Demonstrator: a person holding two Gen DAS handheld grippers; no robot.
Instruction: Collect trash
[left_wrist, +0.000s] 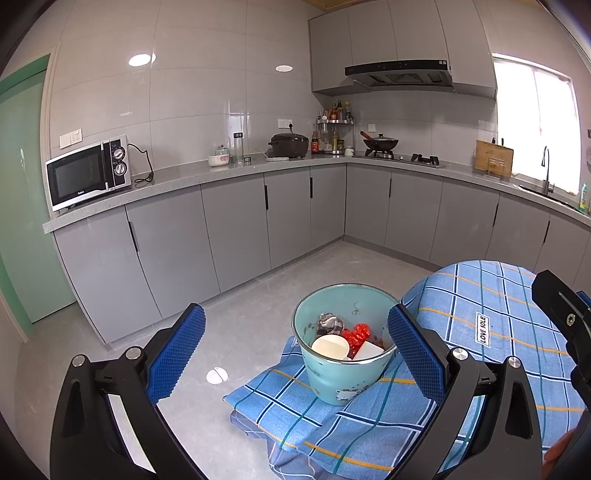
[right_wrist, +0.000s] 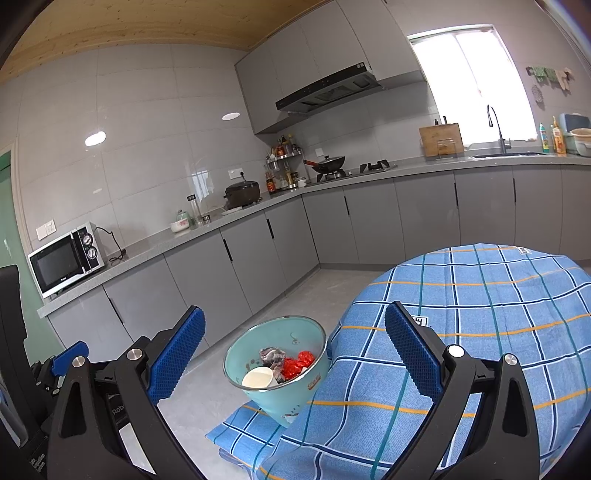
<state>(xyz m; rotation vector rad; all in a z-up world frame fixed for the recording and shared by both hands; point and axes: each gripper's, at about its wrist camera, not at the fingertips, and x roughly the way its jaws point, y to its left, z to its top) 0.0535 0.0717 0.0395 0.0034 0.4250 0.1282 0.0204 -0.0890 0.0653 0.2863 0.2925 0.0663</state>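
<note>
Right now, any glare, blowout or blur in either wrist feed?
Left wrist: window blown out, ceiling-light glare on the wall tiles, strong fisheye bend in the countertop. Right wrist: window also clipped white; bin sharp, no motion blur.

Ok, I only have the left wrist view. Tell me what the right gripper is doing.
Observer: The right gripper is open, with nothing between its fingers, and points toward the bin.
Operator: Check the tabletop past that gripper. It is blocked for me.
Observer: The right wrist view shows the tablecloth out to its far edge. I see no trash lying on it.
Operator: Report the counter to the right of the faucet.
Observer: Past the faucet stand two bottles, and a basin sits at the picture's edge.
</note>
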